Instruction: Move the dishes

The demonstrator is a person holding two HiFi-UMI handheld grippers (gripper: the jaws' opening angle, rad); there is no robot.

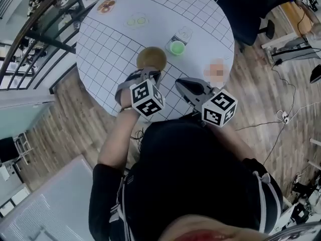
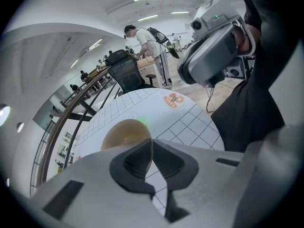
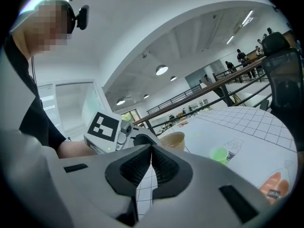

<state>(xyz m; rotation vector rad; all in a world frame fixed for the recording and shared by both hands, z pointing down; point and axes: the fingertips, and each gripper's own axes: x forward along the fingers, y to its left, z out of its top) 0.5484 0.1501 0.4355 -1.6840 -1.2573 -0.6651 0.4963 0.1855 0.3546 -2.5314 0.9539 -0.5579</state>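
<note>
Rim of tan round bowl (image 1: 151,58), centre of head view on white gridded bench (image 1: 113,44), pinched between left tongs (image 1: 152,73), probably for lifting; right tongs (image 1: 179,81) closed on nothing, parked lower right, clear.

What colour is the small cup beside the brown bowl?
The cup is bright green, clearest in the head view.

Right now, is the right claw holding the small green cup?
No, the right claw is shut empty, and the small green cup stands apart on the white gridded table.
</note>
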